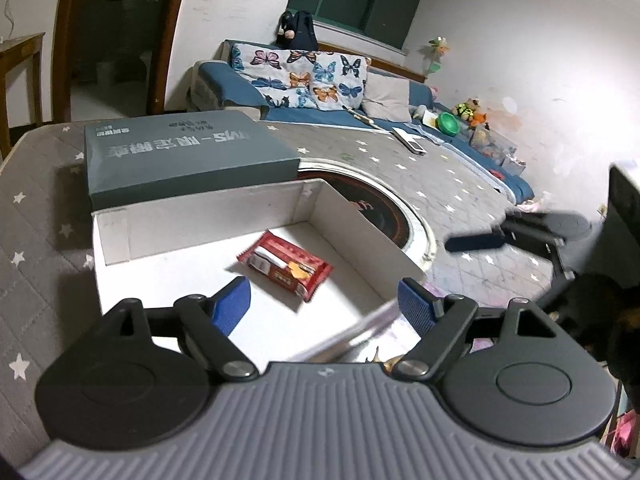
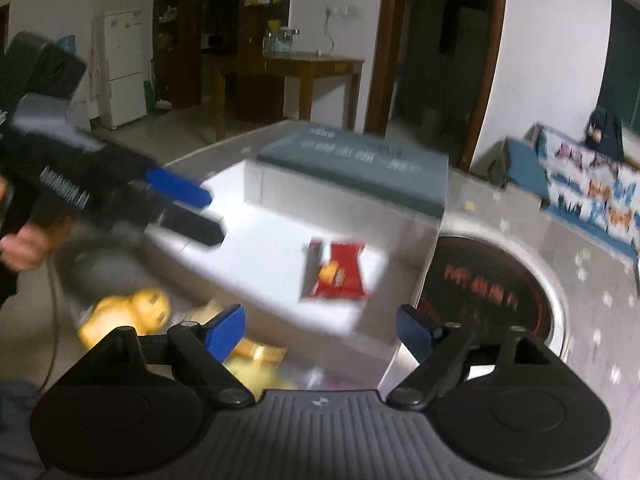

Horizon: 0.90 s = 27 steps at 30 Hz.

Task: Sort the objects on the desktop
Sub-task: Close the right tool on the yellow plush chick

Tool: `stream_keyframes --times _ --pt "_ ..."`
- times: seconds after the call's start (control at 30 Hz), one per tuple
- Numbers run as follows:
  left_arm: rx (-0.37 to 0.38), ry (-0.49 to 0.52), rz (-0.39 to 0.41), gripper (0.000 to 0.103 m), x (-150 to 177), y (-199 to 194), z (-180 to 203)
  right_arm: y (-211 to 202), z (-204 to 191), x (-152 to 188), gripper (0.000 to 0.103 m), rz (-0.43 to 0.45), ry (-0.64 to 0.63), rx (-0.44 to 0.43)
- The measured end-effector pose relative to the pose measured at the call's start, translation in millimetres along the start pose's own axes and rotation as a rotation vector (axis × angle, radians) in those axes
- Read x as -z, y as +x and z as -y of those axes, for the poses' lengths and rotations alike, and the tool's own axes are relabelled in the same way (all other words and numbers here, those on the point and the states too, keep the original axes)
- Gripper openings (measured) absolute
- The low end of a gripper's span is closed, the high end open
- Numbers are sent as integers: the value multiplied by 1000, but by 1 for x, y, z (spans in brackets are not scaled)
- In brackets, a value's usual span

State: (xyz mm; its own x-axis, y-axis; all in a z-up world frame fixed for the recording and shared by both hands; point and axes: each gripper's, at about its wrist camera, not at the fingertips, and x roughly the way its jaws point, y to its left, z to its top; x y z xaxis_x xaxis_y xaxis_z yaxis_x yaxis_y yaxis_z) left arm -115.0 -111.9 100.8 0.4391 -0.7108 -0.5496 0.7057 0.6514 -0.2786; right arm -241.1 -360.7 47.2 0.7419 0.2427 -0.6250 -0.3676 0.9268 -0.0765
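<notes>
In the white box [image 1: 120, 236]: one red snack pack [image 1: 286, 264], lying flat, alone, well in from the walls.

Left gripper [image 1: 324, 300] hovers over the box's near edge, jaws wide apart, empty. Right gripper [image 2: 320, 326] likewise spread and empty; its view is blurred. The pack [image 2: 338, 270] shows there too, flat on the box floor. Grey lid [image 1: 188, 156] sits behind the box, on the star-print cloth [image 1: 36, 216]. Yellow toy [image 2: 128, 316], blurred, lies outside the box to its left. The pack looks light, thin and crinkly, its film likely slick and the contents perhaps brittle. Best taken across the short width at mid-body, gently, or by a crimped end seam.
</notes>
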Motion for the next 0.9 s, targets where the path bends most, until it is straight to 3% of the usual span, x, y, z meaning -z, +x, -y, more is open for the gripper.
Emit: stream_keyframes --times 0.23,0.53,0.67,0.73,0.9 --pt "36 13 -36 81 14 4 14 1 -17 41 85 -73 72 -73" --pt "56 24 -90 81 23 16 19 28 -21 59 82 -110 138 -109" --pt "75 38 -110 81 25 22 24 39 -22 61 74 -128 155 -133" --pt "86 50 -119 81 26 24 27 42 -22 62 64 -139 161 -141" --pt "110 63 -147 81 30 31 33 44 -20 67 51 -146 180 -157"
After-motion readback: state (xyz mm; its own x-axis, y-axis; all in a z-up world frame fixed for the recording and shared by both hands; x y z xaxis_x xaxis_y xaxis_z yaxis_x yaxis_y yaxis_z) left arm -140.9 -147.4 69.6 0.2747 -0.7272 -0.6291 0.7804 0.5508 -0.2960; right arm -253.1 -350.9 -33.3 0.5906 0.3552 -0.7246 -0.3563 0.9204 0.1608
